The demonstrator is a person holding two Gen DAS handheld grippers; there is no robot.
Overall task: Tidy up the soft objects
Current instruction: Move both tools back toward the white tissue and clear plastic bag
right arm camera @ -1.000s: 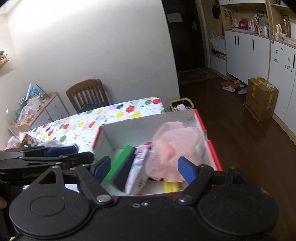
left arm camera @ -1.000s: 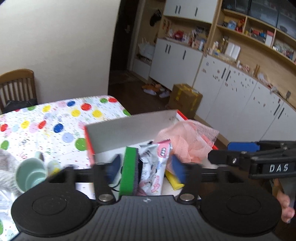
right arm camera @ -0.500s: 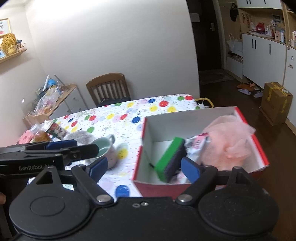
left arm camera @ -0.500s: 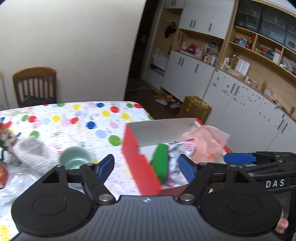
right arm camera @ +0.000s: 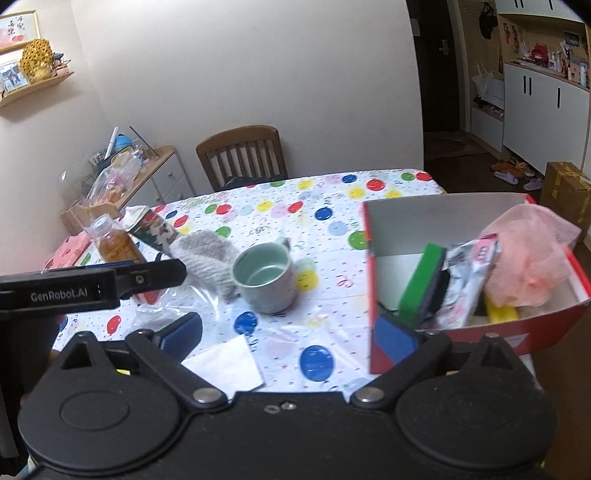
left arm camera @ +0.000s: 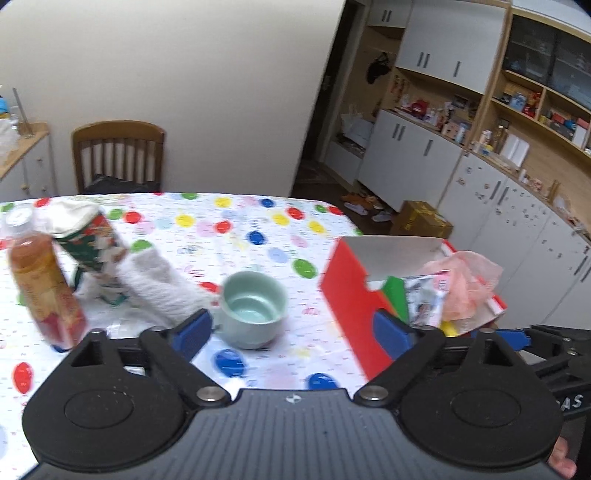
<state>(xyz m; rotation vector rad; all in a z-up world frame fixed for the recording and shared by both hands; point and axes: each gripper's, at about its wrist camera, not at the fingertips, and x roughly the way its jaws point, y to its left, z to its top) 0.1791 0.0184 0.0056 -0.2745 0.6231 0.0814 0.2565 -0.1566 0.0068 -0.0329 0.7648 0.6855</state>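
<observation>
Hovering above the near edge of the table, the left gripper and the right gripper both have their blue-padded fingers spread wide with nothing between them. Readable writing: "GenRobot.AI" in white on the side of the left gripper where it enters the right wrist view; on the right gripper's body at the edge of the left wrist view only the letters "AS" show. A framed picture on the wall carries characters too small to read.

The red cardboard box sits at the table's right end. Inside it stand a green-and-black sponge, a printed plastic packet whose label cannot be read, a pink mesh puff and a yellow item, partly hidden.

A grey fluffy cloth lies on the spotted tablecloth, touching the pale green mug on the mug's left. Beyond it lie a red-and-green patterned fabric piece and a bottle of amber drink; the bottle label is blurred. A white paper sheet lies near the right gripper.
</observation>
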